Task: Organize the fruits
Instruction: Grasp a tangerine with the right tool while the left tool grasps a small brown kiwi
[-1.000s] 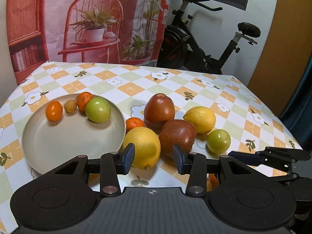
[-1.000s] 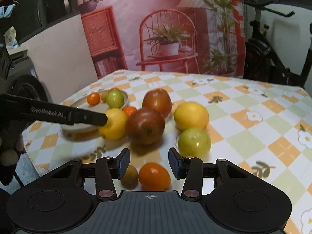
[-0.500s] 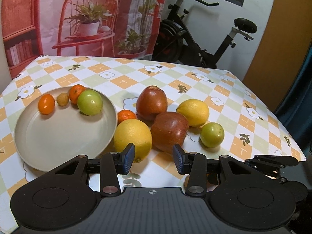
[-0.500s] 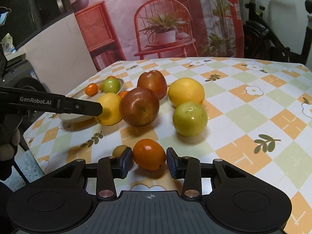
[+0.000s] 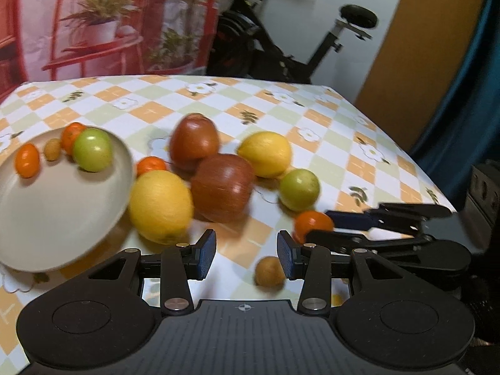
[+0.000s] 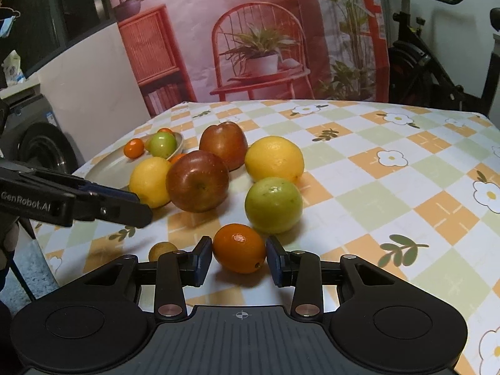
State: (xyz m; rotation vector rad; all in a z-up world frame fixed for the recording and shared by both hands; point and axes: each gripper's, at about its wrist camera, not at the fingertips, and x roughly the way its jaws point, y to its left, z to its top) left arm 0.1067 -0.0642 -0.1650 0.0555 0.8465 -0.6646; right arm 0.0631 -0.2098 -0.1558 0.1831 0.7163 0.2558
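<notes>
Right hand-held gripper clamps orange kumquat; green fruit just beyond.

Printed backdrop, exercise bike, checkered tablecloth.

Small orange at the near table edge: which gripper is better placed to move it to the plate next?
Right. The right gripper already brackets the small orange, pads against its sides. The left gripper is empty, over bare tablecloth beside a small brown fruit. The plate lies on the left.
</notes>
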